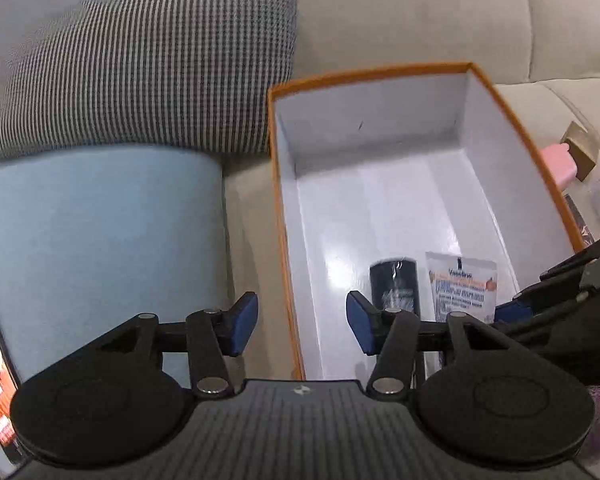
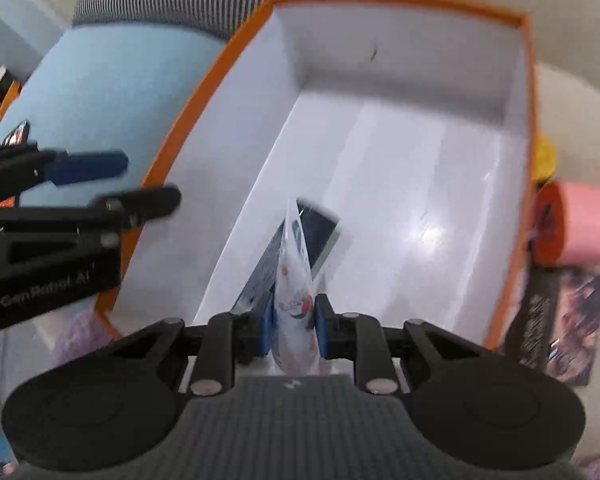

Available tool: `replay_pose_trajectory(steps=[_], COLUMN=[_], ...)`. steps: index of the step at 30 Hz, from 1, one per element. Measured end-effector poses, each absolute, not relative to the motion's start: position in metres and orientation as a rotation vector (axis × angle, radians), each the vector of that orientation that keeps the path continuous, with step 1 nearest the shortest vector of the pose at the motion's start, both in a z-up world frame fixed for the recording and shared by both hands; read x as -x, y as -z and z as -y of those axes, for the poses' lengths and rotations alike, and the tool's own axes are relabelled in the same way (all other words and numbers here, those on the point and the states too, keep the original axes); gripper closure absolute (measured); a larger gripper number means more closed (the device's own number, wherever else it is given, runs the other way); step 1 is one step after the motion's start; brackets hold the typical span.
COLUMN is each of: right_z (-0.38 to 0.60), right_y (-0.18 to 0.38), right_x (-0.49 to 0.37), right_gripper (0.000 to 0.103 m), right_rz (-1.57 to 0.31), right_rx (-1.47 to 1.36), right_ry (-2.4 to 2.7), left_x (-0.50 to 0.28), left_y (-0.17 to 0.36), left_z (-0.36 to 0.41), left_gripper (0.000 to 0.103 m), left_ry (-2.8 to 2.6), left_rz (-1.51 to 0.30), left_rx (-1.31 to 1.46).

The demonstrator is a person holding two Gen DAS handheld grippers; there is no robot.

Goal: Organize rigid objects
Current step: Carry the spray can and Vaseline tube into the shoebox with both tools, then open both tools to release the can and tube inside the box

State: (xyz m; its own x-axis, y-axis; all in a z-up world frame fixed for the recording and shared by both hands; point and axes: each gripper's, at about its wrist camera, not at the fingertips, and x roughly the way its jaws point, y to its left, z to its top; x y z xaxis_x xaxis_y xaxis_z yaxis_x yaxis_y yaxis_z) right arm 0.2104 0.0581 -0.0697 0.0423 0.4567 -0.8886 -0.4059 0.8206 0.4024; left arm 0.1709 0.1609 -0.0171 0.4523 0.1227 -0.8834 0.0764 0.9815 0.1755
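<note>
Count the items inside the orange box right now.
2. A dark rectangular item lies on the floor of the orange box near its front end; the white Vaseline tube beside it is clamped in the right gripper. The grippers may hide more.

Beige sofa point(image 1: 400, 12) w/ striped cushion point(image 1: 152, 64) & light-blue cushion point(image 1: 100, 240), soft indoor light.

Left gripper point(image 1: 302, 322) jaws spread wide, straddling orange rim of white-lined box point(image 1: 380, 136). Inside box: black container point(image 1: 395, 288) beside white tube point(image 1: 462, 286). Striped pillow point(image 1: 148, 64) and blue cushion point(image 1: 100, 248) left of box. Right gripper point(image 1: 560, 292) at right edge.
</note>
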Motion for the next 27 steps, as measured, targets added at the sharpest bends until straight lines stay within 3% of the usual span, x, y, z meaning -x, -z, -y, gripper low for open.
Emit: replay_pose_trajectory(steps=[7,17,19,21,27], right_z=[-0.060,-0.075,-0.078,-0.082,-0.085], right_y=[0.095,0.113,0.114,0.115,0.123], right_x=[-0.232,-0.234,-0.232,-0.229,-0.223], right_gripper=[0.080,0.067,0.068,0.078,0.078], right_rz=[-1.445,-1.502,-1.485,-1.477,-1.540], right_rx=[-0.158,-0.183,-0.164,-0.138,-0.185], right_ry=[-0.535,-0.497,-0.497,-0.516,-0.572], left_x=[-0.169,-0.161,-0.163,-0.164,-0.164], left_y=[0.034,0.034,0.035,0.036,0.036], left_z=[-0.173,-0.187,-0.186,-0.185,-0.183], left_gripper=[0.073,0.088,0.090,0.091,0.096], left_ry=[-0.032,-0.054,-0.054,-0.055,-0.060], left_rz=[-1.148,-1.117,-1.115,-1.116,-1.118], left_rx=[-0.076,0.007,0.008,0.002,-0.023])
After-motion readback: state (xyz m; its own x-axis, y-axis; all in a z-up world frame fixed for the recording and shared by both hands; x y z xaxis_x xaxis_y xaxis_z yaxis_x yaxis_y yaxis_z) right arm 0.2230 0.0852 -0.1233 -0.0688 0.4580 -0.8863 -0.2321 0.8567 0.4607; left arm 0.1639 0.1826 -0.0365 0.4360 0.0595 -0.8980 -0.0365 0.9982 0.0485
